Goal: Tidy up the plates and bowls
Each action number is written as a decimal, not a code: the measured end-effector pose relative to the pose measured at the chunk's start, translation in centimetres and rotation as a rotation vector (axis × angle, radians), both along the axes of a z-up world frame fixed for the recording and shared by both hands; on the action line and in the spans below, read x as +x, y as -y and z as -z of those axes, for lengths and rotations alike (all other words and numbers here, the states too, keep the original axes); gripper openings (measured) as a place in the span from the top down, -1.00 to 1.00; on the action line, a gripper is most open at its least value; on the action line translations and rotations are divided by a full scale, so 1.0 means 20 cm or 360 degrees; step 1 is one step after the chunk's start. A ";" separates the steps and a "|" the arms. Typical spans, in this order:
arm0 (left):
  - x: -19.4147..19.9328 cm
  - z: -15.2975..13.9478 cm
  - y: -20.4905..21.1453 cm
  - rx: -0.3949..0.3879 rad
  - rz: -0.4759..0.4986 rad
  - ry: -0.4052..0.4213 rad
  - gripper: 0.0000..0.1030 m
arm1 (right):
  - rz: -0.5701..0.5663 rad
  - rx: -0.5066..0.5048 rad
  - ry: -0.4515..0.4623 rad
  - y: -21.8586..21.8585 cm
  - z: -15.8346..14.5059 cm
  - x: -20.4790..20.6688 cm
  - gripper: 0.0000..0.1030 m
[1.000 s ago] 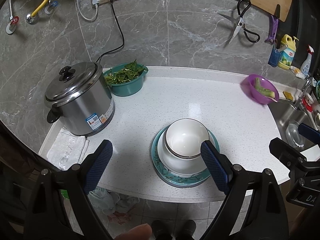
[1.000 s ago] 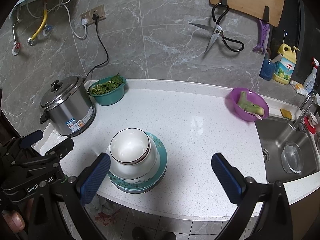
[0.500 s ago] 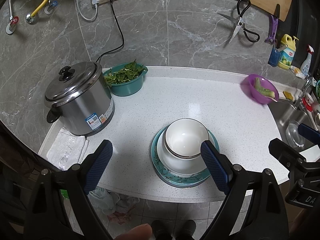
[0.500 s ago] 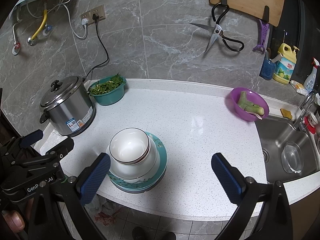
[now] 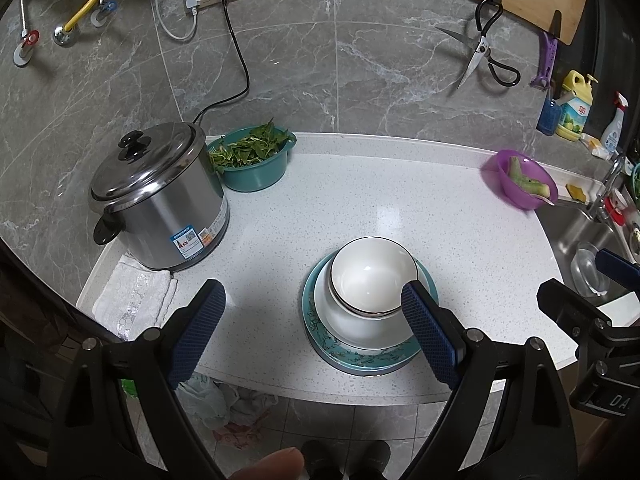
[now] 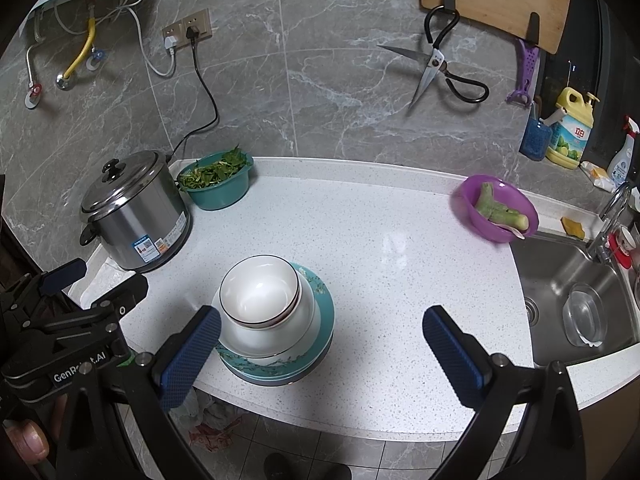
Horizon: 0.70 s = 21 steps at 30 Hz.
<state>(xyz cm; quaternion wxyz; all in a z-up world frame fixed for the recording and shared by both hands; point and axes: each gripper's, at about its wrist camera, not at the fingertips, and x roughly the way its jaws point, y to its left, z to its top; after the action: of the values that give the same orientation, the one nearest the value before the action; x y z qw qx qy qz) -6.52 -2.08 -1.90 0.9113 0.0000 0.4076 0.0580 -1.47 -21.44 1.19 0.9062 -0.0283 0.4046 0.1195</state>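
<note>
A white bowl (image 5: 370, 278) with a dark rim sits in a larger white bowl on a teal floral plate (image 5: 360, 362), stacked near the counter's front edge. The stack also shows in the right wrist view (image 6: 260, 292), on the same teal plate (image 6: 320, 316). My left gripper (image 5: 314, 332) is open and empty above the front edge, its right finger just right of the stack. My right gripper (image 6: 322, 354) is open and empty, its left finger just left of the stack.
A steel rice cooker (image 5: 156, 196) stands at the left with a white cloth (image 5: 134, 298) before it. A teal basin of greens (image 5: 254, 160) is behind. A purple bowl (image 6: 496, 208) sits by the sink (image 6: 568, 292) at the right.
</note>
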 end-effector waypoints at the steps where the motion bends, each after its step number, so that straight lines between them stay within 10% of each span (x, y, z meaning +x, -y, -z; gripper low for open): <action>1: 0.00 0.00 0.00 0.0002 -0.0001 0.0000 -0.74 | 0.0002 -0.0001 0.0001 0.00 0.00 0.00 -1.00; 21: 0.01 -0.01 0.00 -0.0007 -0.0010 -0.0010 -0.74 | -0.0002 -0.0004 -0.0002 -0.01 0.01 -0.01 -1.00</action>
<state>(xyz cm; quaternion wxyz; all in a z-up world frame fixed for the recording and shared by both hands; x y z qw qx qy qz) -6.39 -2.12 -1.79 0.9098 -0.0031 0.4107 0.0599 -1.64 -21.18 1.02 0.9059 -0.0298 0.4053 0.1196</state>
